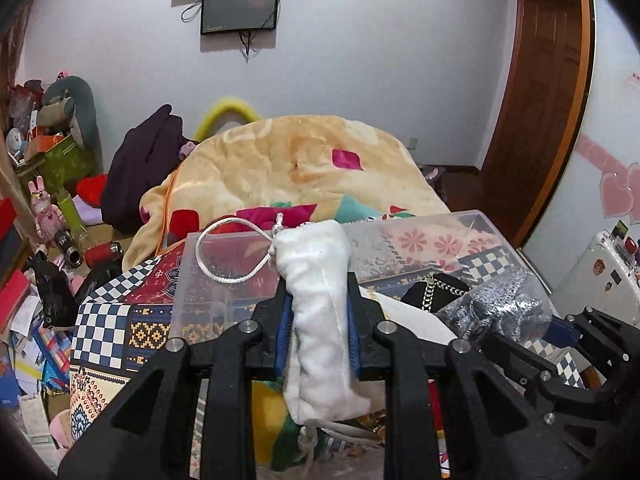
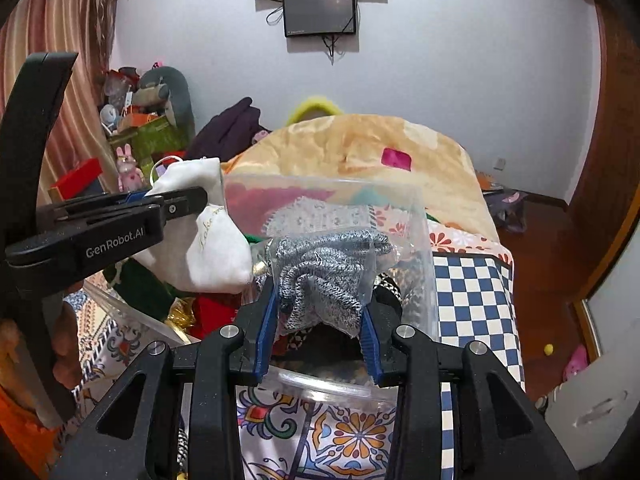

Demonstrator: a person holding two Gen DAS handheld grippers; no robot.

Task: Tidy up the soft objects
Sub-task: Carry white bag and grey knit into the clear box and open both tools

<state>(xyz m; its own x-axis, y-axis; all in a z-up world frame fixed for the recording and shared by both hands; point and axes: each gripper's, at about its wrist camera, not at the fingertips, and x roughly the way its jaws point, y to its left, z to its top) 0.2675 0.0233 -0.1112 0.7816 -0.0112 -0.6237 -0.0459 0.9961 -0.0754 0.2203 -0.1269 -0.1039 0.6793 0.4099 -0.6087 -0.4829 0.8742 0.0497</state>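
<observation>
My left gripper (image 1: 320, 304) is shut on a white drawstring pouch (image 1: 318, 280) and holds it over a clear plastic storage box (image 1: 440, 222). The pouch's cord loop (image 1: 224, 248) hangs to the left. The pouch also shows in the right wrist view (image 2: 212, 236), held by the left gripper (image 2: 188, 202). My right gripper (image 2: 320, 304) is shut on a grey knitted item in a clear plastic bag (image 2: 324, 268), above the box's near rim (image 2: 320, 388). This bagged item shows in the left wrist view (image 1: 496, 304) at the right. Other soft items lie in the box.
The box stands on a patterned checkered cloth (image 1: 108, 332) on a bed. A peach blanket (image 1: 304, 164) is heaped behind it. Clutter and toys (image 1: 48, 208) fill the left side. A wooden door (image 1: 548, 92) is at the right.
</observation>
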